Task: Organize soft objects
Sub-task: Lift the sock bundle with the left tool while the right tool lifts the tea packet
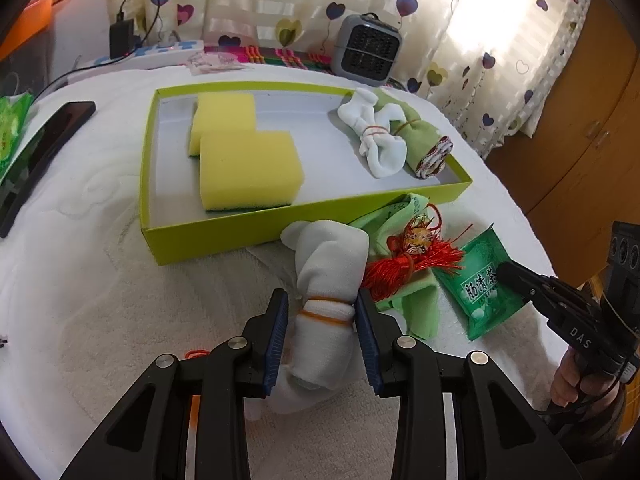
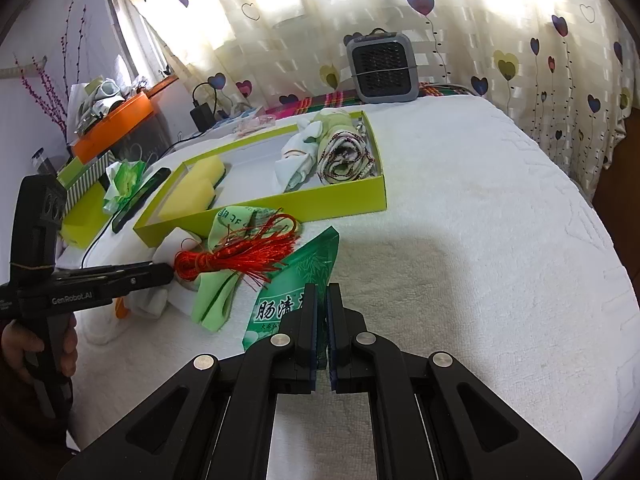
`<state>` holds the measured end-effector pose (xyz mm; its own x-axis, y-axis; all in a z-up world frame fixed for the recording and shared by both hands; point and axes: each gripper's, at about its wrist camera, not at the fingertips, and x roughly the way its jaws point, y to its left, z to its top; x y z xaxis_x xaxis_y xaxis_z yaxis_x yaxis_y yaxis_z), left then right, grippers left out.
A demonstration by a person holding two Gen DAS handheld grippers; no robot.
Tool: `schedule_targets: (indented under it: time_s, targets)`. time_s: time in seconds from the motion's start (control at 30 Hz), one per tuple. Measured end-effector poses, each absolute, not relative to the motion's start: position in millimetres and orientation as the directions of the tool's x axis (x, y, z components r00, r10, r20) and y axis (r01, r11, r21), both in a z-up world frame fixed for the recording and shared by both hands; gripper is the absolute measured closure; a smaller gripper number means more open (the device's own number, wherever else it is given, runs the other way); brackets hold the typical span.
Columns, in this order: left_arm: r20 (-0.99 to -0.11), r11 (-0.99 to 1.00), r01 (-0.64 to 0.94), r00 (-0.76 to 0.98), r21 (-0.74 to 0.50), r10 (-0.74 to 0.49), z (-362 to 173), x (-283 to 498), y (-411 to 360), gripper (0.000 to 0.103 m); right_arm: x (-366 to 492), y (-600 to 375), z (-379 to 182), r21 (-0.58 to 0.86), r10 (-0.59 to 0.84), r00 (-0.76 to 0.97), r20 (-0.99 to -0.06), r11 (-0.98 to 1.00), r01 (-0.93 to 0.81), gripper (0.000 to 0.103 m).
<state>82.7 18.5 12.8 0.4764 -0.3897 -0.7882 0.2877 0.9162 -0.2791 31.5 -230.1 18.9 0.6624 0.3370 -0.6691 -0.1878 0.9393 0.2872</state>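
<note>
A white cloth bundle (image 1: 332, 256) tied with orange rubber bands lies on the white towel, in front of the lime-green box (image 1: 224, 236). My left gripper (image 1: 321, 300) has its blue pads closed against the bundle's banded waist. My right gripper (image 2: 322, 290) is shut on the near edge of a green printed packet (image 2: 296, 276), which still rests on the towel. Between the two lie a red tassel charm (image 1: 404, 264) and a light green cloth (image 1: 416, 308). The box holds two yellow sponges (image 1: 248, 168), another white bundle (image 1: 372, 136) and a green rolled cloth (image 1: 420, 132).
A black phone (image 1: 44, 148) and a green tissue pack (image 1: 12, 128) lie at the left of the table. A grey heater (image 1: 368, 48) stands behind the box, before the curtain. A wooden cabinet (image 1: 580, 140) is on the right. A loose orange band (image 1: 196, 354) lies near my left finger.
</note>
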Motion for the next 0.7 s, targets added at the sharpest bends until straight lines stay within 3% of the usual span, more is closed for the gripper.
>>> schedule_targets:
  time_s: [0.13, 0.23, 0.7]
  targets:
    - [-0.789, 0.920, 0.287, 0.483, -0.266, -0.379, 12, 82, 17, 0.069, 32, -230, 18, 0.291, 0.340, 0.659, -0.671, 0.938, -0.188, 0.099]
    - [-0.785, 0.918, 0.295, 0.487, -0.265, -0.383, 13, 81, 15, 0.077, 32, -229, 17, 0.292, 0.341, 0.659, -0.671, 0.938, -0.187, 0.099]
    - [-0.742, 0.919, 0.279, 0.545, -0.277, -0.389, 34, 70, 28, 0.078, 28, -233, 24, 0.305, 0.355, 0.680, -0.642, 0.932, -0.198, 0.101]
